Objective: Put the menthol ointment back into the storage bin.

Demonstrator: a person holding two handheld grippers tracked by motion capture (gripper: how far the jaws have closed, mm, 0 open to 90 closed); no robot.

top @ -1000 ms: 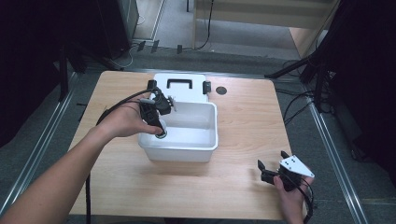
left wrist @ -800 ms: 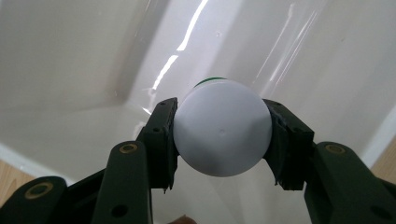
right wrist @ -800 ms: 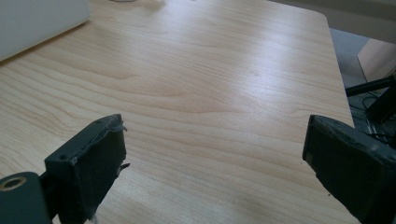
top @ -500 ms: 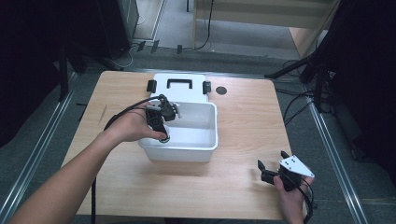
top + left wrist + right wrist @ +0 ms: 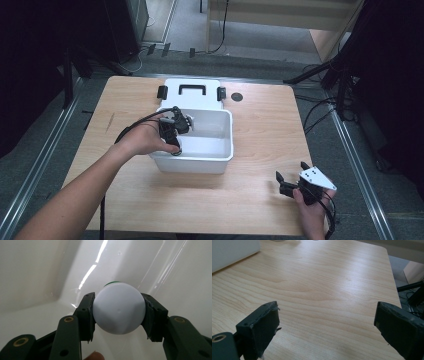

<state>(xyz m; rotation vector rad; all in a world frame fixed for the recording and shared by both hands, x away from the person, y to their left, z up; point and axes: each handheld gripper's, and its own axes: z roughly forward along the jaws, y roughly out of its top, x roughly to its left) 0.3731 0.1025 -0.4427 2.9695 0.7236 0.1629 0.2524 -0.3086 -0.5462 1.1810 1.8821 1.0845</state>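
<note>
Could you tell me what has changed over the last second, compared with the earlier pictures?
The left gripper has sunk a little deeper into the near left corner of the white bin; its jaws now clasp a white round cap. The right gripper stays open above the table, and the lid behind the bin has not moved.

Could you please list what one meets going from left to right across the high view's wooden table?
Left gripper clamped on a white round cap, inside the white plastic bin → small dark round disc on the light wooden table → right gripper, fingers apart.
</note>
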